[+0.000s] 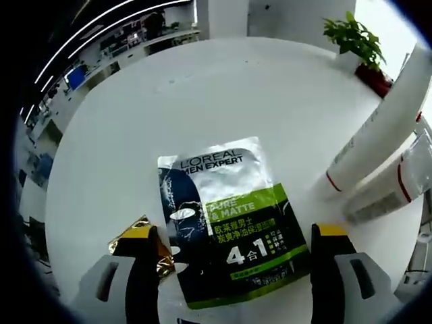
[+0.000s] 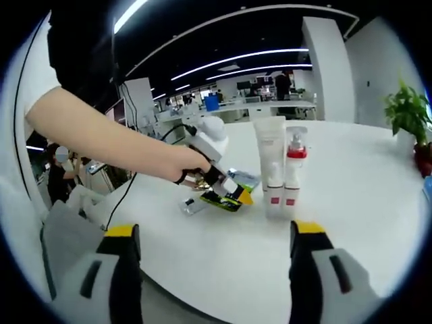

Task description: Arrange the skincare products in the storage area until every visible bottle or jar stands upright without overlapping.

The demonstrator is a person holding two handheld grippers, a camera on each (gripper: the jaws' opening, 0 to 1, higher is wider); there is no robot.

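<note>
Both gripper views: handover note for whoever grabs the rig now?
Left gripper: open, jaws either side of the flat L'Oreal sachet lying on the white table; a gold packet lies beside it.
Right gripper: open, empty, held back from the items.
Done: white tube and red-collared pump bottle stand upright side by side; whether they touch is unclear.
Left: sachet and gold packet still lie flat, edges apparently overlapping.
</note>
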